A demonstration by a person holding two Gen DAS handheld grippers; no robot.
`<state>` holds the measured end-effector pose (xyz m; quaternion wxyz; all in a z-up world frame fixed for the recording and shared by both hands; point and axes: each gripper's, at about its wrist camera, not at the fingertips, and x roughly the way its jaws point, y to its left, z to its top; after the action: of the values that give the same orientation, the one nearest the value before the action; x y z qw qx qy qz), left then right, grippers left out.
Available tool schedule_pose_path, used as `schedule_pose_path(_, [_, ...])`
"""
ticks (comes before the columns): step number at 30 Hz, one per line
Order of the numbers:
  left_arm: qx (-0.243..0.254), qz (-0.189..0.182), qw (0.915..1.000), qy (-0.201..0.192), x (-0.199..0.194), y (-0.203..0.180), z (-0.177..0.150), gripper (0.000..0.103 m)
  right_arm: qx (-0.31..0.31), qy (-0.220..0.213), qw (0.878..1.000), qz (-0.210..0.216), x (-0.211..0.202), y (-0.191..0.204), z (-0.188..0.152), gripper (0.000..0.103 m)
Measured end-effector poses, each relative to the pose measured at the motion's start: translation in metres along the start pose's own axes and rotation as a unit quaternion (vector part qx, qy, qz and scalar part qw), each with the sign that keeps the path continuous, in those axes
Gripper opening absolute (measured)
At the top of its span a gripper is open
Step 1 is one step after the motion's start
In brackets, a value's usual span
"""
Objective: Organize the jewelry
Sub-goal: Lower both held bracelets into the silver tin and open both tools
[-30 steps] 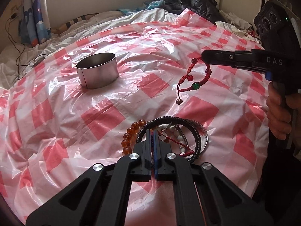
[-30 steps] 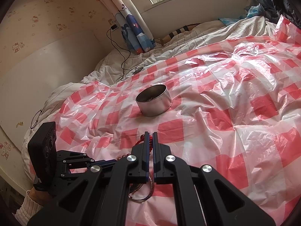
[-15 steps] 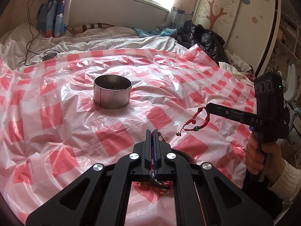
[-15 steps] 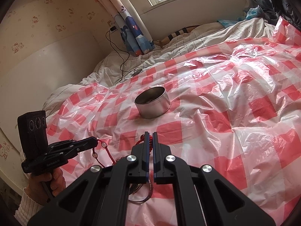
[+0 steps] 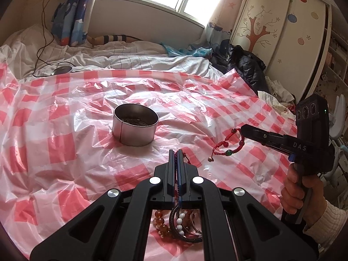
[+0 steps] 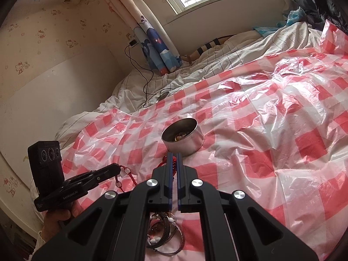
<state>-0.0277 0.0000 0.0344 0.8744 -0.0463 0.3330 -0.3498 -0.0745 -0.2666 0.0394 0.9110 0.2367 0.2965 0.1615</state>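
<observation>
Black claw (image 5: pixel 176 152) (silver screws), cream knit sleeve (image 5: pixel 322 221).

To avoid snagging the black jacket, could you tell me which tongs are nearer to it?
Right. The right tongs, gripping a red bracelet, lie toward the black jacket; the left tongs, gripping a red cord, sit farther left of it.

- Left gripper (image 5: pixel 176 152): jaws closed on a thin cord, pointing forward and slightly down; a hand (image 6: pixel 59 214) grips its handle.
- Right gripper (image 6: pixel 173 154): jaws pinched on a red bracelet (image 5: pixel 230 144), held off the surface; right hand (image 5: pixel 295 193), pale sleeve at the wrist.
</observation>
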Motion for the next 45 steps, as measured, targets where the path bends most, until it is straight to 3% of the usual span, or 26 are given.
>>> schedule_pose_path(9, [-0.014, 0.010, 0.9999, 0.000, 0.011, 0.005, 0.004, 0.002, 0.012, -0.003, 1.000, 0.016, 0.028, -0.004, 0.025, 0.004])
schedule_pose_path(19, [-0.060, 0.020, 0.9978, -0.019, 0.020, 0.030, 0.035, 0.002, 0.017, -0.024, 0.999, 0.023, 0.049, -0.007, 0.063, 0.004])
schedule_pose_path(30, [-0.056, 0.027, 0.9974, -0.036, 0.050, 0.044, 0.082, 0.002, 0.043, -0.022, 0.999, -0.005, 0.062, -0.033, 0.057, 0.004])
schedule_pose_path(45, [-0.100, 0.047, 0.9932, -0.037, 0.105, 0.074, 0.098, 0.002, 0.059, -0.025, 0.998, 0.000, 0.058, -0.041, 0.059, 0.004])
